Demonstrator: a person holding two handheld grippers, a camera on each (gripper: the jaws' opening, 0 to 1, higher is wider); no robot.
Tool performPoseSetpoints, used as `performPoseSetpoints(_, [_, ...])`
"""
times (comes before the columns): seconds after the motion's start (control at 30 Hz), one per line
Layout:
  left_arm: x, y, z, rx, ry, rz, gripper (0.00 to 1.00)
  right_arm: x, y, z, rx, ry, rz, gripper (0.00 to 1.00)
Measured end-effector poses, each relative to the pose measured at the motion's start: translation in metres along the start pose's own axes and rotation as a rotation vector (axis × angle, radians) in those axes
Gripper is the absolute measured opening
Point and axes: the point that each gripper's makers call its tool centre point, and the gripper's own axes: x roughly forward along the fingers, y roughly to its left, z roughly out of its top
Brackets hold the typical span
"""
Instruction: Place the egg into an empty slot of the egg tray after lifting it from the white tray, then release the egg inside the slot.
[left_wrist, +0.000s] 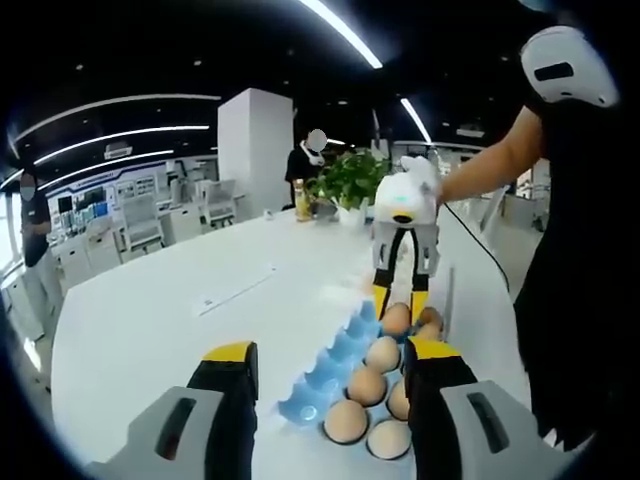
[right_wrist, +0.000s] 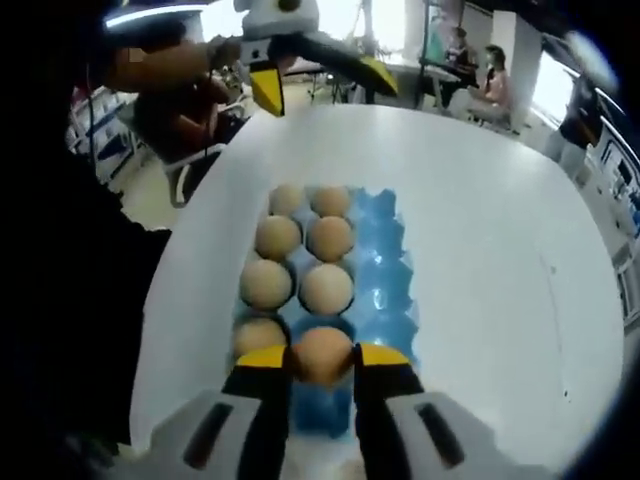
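**Right gripper view: my egg sits over a blue slot**

In the right gripper view, my right gripper (right_wrist: 322, 358) squeezes an egg (right_wrist: 322, 355) between its two yellow tips. The egg is right over the blue egg tray (right_wrist: 385, 275), at the near end. Seven more eggs sit in the tray, in two rows on its left side. The slots on its right side are bare blue. The tray rests on a big white table (right_wrist: 480, 230). My left gripper (right_wrist: 318, 82) shows at the top, over the far end of the table.

In the left gripper view, my left gripper (left_wrist: 325, 362) has its jaws wide apart with nothing between them. My right gripper hangs over the far end of the tray, tips down around the egg. A green plant (left_wrist: 350, 178) stands at the back of the table.
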Motion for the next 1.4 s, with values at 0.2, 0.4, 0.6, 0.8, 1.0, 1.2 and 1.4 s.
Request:
performPoseSetpoints(0.2, [0.001,0.000,0.000,-0.002,-0.003,0.000,0.59,0.004,-0.001,-0.002,0.005,0.007,0.006,0.24])
performPoseSetpoints(0.4, [0.001,-0.001,-0.002,-0.003,0.003,-0.004,0.58,0.007,-0.001,-0.003,0.003,0.016,0.013,0.24])
performPoseSetpoints(0.6, [0.001,-0.001,-0.001,-0.006,-0.004,-0.002,0.59,0.009,0.000,-0.005,0.011,0.020,0.025,0.24])
performPoseSetpoints(0.8, [0.001,-0.002,-0.002,-0.005,0.000,-0.007,0.58,0.016,0.003,-0.006,0.004,0.041,0.035,0.24])
performPoseSetpoints(1.0, [0.000,-0.001,-0.001,-0.002,-0.002,-0.006,0.58,0.016,0.001,-0.006,0.006,0.049,0.036,0.24])
performPoseSetpoints(1.2, [0.000,-0.001,0.000,-0.003,-0.010,-0.004,0.58,0.016,0.001,-0.006,0.015,0.043,0.041,0.25])
performPoseSetpoints(1.4, [0.000,-0.002,0.001,0.007,-0.004,-0.006,0.57,0.016,0.000,-0.006,0.034,0.020,0.053,0.25])
